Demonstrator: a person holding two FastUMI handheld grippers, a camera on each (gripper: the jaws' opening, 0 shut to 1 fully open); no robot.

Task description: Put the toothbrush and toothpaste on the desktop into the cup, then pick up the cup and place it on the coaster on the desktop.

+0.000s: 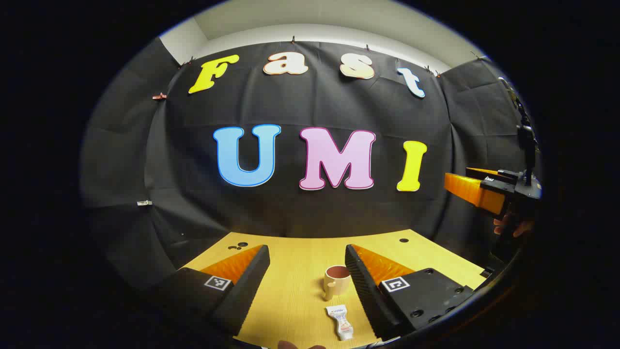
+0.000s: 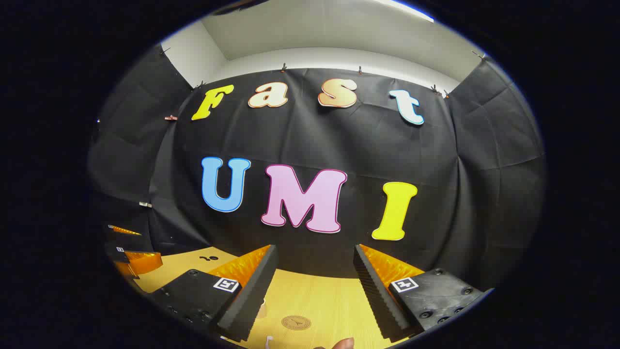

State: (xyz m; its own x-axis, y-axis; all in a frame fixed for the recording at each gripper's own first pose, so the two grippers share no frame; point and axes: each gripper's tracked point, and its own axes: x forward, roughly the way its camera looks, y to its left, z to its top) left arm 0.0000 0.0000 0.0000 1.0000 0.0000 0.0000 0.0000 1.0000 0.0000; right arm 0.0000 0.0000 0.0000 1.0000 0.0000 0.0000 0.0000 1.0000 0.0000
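In the left gripper view, a beige cup (image 1: 337, 278) with a brown inside stands upright on the wooden desktop (image 1: 295, 295), its handle turned toward me. A small white toothpaste tube (image 1: 341, 321) lies flat just in front of it. My left gripper (image 1: 306, 252) hovers above the desk, open and empty, the cup close beside its right finger. My right gripper (image 2: 315, 252) is also open and empty. Below it lies a round brown coaster (image 2: 296, 322). A small white tip (image 2: 269, 341) pokes in at the bottom edge; I cannot tell what it is.
Farther off, the right gripper (image 1: 477, 191) hangs in the air at the right, with a hand (image 1: 508, 225) holding it. At the left of the right gripper view the left gripper's orange fingers (image 2: 133, 261) show. The black cloth wall closes the desk's far edge.
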